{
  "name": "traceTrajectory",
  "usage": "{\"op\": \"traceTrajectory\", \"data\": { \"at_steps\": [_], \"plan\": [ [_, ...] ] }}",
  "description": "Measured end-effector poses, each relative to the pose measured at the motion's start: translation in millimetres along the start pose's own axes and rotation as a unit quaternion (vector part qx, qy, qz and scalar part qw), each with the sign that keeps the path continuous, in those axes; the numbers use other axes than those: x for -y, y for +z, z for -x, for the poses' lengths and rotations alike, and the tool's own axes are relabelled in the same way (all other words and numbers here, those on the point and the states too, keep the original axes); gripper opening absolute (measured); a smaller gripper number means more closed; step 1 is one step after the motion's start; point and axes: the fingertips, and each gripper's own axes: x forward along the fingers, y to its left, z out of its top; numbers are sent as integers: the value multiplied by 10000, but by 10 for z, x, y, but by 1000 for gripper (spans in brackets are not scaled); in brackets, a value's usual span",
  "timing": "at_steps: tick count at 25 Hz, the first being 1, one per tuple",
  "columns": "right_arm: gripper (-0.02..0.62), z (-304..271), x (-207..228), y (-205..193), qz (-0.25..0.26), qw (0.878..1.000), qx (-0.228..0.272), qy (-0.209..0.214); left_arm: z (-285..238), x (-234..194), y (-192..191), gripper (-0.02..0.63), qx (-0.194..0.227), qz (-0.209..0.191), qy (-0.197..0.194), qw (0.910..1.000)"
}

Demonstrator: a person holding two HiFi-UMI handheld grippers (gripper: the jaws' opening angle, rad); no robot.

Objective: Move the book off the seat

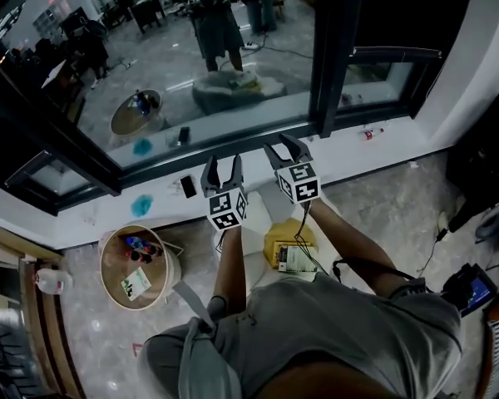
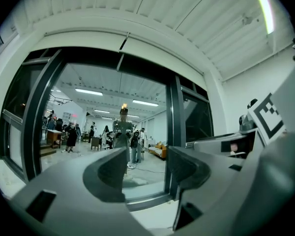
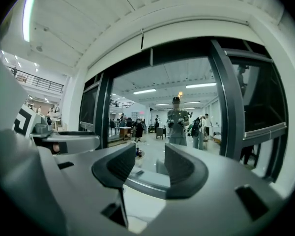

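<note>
Currently I hold both sets of tongs level, pointing at the window point(image 1: 191, 81) across the upper half of the head view. My left tongs point(image 1: 222, 173) stand spread with nothing between them; my right tongs point(image 1: 284, 148) are likewise spread and empty. Low in the frame's centre the book point(image 1: 298, 260) lies on a yellow cushion point(image 1: 281, 239) on the pale seat point(image 1: 254, 268), just beside my right forearm.

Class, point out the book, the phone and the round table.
book point(image 1: 298, 260): head view, its cover.
phone point(image 1: 188, 186): head view, its middle.
round table point(image 1: 105, 260): head view, left rim.
</note>
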Motion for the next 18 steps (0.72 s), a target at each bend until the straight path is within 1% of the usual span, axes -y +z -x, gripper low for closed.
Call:
{"op": "traceTrajectory", "data": {
  "at_steps": [6, 12, 15, 18],
  "plan": [
    [193, 73, 182, -276, -42, 9995, -258, -160, -31, 154, -260, 255, -236, 46, -142, 9996],
    [195, 89, 189, -660, -41, 9986, -515, -102, -6, 238, -645, 255, -602, 272, -216, 9976],
    [195, 113, 275, -1019, -119, 9976, -673, -104, -9, 307, -1018, 255, -887, 348, -241, 9952],
    [195, 267, 284, -1573, -347, 9935, -1073, -122, 144, 362, -1560, 256, -1322, 494, -209, 9898]
  ]
}}
